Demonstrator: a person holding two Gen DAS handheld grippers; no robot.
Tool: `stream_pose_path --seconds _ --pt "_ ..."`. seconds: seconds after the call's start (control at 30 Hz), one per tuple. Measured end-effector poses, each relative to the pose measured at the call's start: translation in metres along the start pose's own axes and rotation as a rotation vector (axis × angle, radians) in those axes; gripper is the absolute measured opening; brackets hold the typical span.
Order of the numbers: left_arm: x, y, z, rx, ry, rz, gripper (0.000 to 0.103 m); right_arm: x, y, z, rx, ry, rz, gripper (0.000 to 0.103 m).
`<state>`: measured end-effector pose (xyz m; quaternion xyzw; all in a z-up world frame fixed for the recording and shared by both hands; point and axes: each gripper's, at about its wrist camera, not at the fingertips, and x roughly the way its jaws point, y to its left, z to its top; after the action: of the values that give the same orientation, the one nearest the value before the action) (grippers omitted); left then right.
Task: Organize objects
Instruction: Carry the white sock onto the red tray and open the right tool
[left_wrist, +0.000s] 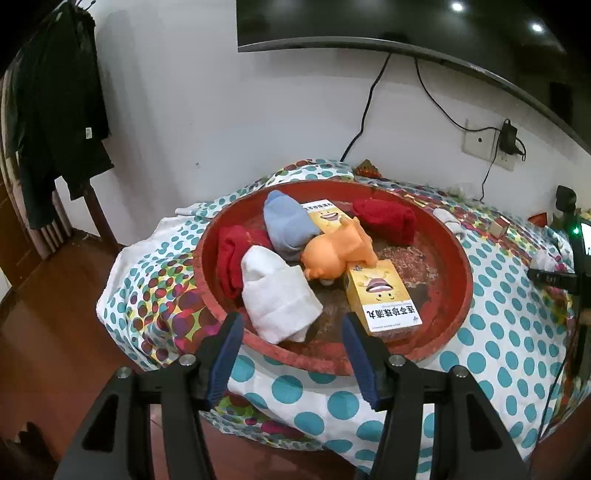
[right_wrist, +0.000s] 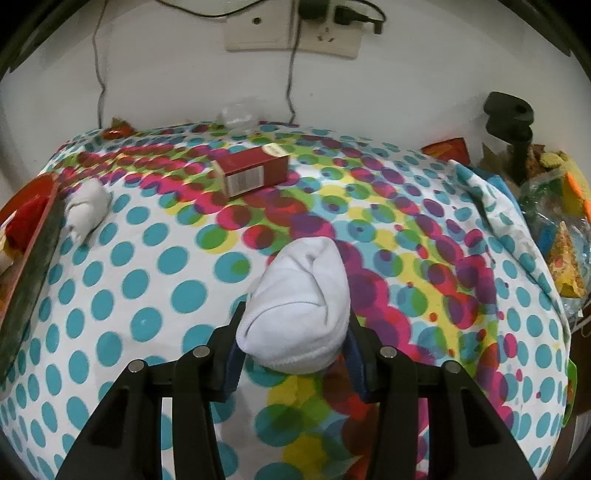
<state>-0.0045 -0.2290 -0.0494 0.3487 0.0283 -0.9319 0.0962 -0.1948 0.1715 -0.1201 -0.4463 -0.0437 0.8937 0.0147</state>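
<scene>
Tablecloth with coloured dots covers the table, and on it sits a round red tray already holding rolled socks, two yellow boxes and an orange toy pig. Smaller, a red box lies well apart. The right gripper is clenched around a white rolled sock, just above the cloth; soft, light and squashy, it is best pinched across its thick middle. The left gripper hangs spread and empty at the tray's near rim.
</scene>
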Motion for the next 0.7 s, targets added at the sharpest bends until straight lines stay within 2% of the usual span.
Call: stream_pose_path --seconds 0.2,0.37,0.7 --pt "-0.001 0.008 0.001 -0.005 -0.013 0.05 0.057 -0.012 0.014 0.002 0.015 -0.02 0.059 0.043" --pt "0.001 0.012 0.001 -0.027 0.004 0.054 0.057 -0.026 0.049 0.001 -0.05 -0.036 0.099 0.043" --pt "0.007 0.019 -0.001 -0.051 0.034 0.064 0.057 -0.054 0.09 0.002 -0.165 -0.07 0.184 0.043"
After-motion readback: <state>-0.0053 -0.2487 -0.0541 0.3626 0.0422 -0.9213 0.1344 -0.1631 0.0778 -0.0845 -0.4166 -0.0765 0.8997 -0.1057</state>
